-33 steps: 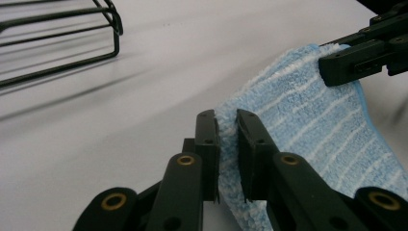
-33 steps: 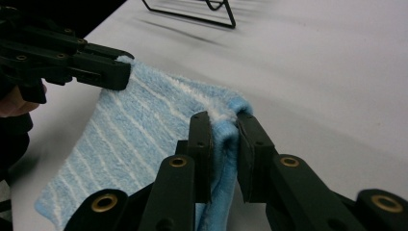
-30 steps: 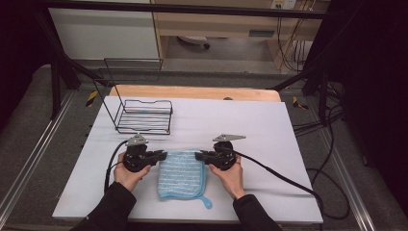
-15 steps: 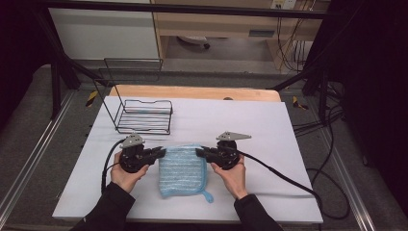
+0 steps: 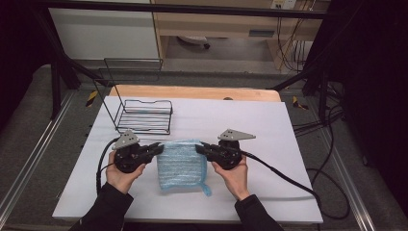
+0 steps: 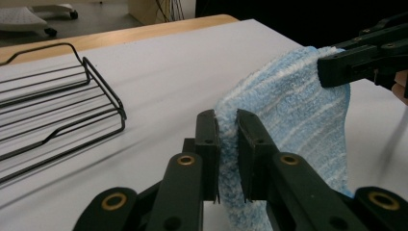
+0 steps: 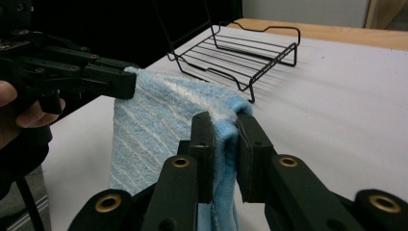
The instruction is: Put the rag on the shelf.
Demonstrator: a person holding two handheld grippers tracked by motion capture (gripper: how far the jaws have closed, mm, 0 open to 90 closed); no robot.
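While the left gripper [image 5: 156, 148] pinches one far corner of the cloth [image 5: 182, 163], the right gripper [image 5: 200, 147] pinches the other, and the cloth hangs stretched between the two. In the left gripper view the fingers [image 6: 208, 144] are pressed on a fold of the blue cloth [image 6: 293, 115], whose edge stands up between them. The right gripper [image 6: 337, 65] shows at the far corner in that view, clamped on the cloth's upper edge. In the right gripper view the fingers [image 7: 248, 144] squeeze a bunched, hemmed corner of the cloth [image 7: 159, 115]. Beyond it the left gripper [image 7: 122, 82] grips the opposite corner, held by a hand [image 7: 24, 118].

From above, the cloth sits near the middle of the desk [image 5: 288, 134], on the person's side. Its far edge is raised at the fingers, and its near part lies on the white surface. A small loop [image 5: 206, 186] trails from the near right corner of the cloth. The fabric is light blue terry with paler stripes.

A black wire rack [image 5: 143, 115] stands on the desk behind the left gripper, well apart from the cloth. The person's left hand [image 5: 120, 175] and right hand [image 5: 233, 175] come in from the near edge in dark sleeves. A cable [image 5: 279, 175] runs from the right gripper across the desk to its right edge.
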